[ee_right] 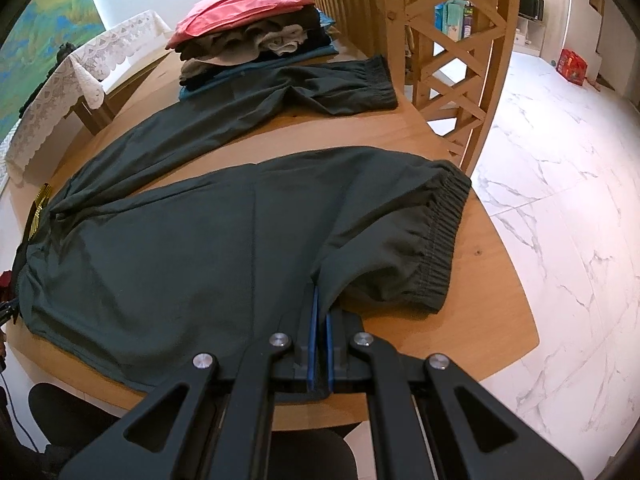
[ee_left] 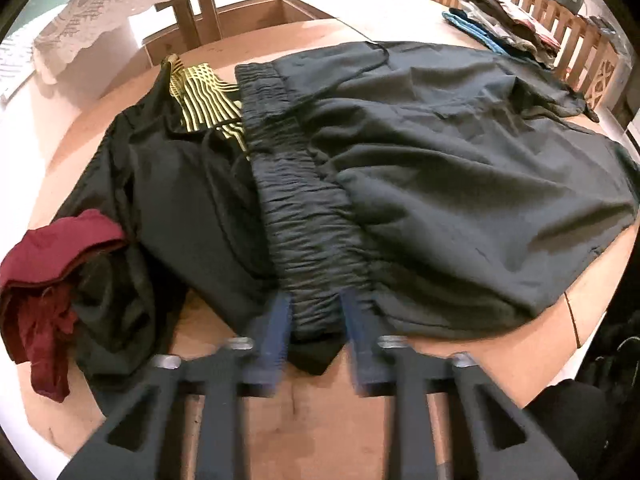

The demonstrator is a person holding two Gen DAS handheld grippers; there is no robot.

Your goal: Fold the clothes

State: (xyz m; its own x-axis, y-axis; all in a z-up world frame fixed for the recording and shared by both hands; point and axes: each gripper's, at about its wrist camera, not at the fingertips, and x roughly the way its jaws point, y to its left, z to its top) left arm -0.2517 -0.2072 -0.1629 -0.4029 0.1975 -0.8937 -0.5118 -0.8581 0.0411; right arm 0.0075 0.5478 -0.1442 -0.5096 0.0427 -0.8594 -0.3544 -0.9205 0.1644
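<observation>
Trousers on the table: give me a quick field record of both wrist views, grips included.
garment: dark grey trousers, spread on wooden table, legs apart
left hand-held gripper: at the elastic waistband, fabric between the pads; grip unclear
right hand-held gripper: shut on trouser fabric near the cuff of the near leg
beside waistband: black garment with yellow print, maroon garment
far side: folded stack, pink on top

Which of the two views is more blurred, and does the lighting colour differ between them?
Left wrist view: motion blur smears the fingers and waistband, with a pinkish cast. Right wrist view: sharp trousers, neutral light, bright floor; both bend at the edges.
</observation>
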